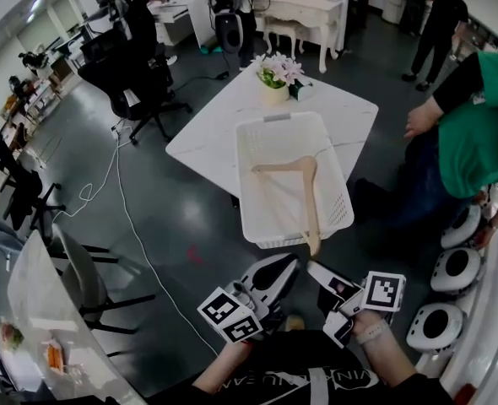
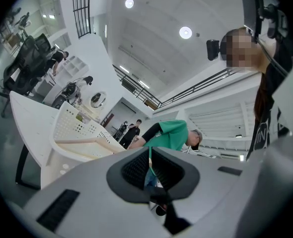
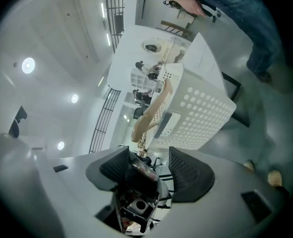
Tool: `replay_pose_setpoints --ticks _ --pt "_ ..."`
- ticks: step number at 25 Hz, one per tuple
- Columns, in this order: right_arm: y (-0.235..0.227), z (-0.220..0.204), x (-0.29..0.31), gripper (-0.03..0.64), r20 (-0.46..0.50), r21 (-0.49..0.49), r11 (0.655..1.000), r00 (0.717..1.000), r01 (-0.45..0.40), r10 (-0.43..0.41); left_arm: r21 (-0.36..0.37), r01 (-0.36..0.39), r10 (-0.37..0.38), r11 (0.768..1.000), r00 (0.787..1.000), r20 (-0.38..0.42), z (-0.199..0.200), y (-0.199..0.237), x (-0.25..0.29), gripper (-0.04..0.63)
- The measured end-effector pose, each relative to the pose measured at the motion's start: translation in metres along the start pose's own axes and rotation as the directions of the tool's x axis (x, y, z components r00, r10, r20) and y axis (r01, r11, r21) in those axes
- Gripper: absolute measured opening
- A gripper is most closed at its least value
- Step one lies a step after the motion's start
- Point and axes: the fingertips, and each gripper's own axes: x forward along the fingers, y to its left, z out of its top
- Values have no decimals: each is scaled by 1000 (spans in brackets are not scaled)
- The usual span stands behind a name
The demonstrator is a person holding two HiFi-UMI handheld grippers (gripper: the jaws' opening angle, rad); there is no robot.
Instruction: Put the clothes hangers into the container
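The right claw (image 3: 159,170) has its jaws wide apart, and nothing is in them. The left claw (image 2: 150,167) has its jaws almost together, and it holds nothing too. Both claws hang close side by side, just in front of a white basket (image 1: 242,184) full of little holes. A wooden clothes hanger (image 1: 304,184) lies inside the basket, with one end poking over the near rim. The basket sits on a white bench (image 1: 207,133) and sticks out past its edge. A small pot of flowers (image 1: 278,70) stands behind it. The floor (image 1: 190,218) is dark and shiny, with a white cable (image 1: 118,175) and black office chairs (image 1: 135,74). A person in a green top (image 1: 477,125) stands at the right.
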Motion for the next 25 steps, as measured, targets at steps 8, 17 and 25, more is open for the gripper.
replay_pose_setpoints --ticks 8,17,25 --pt "1 -21 -16 233 -43 9 1000 999 -27 27 10 -32 32 999 999 12 -11 -16 -8 21" --pt "7 -40 -30 232 -89 16 998 994 -66 67 17 -68 68 998 998 12 -23 -33 -17 21" --pt "12 -47 -27 140 -108 -3 994 989 -106 105 30 -115 115 993 993 1 -28 -34 -31 21"
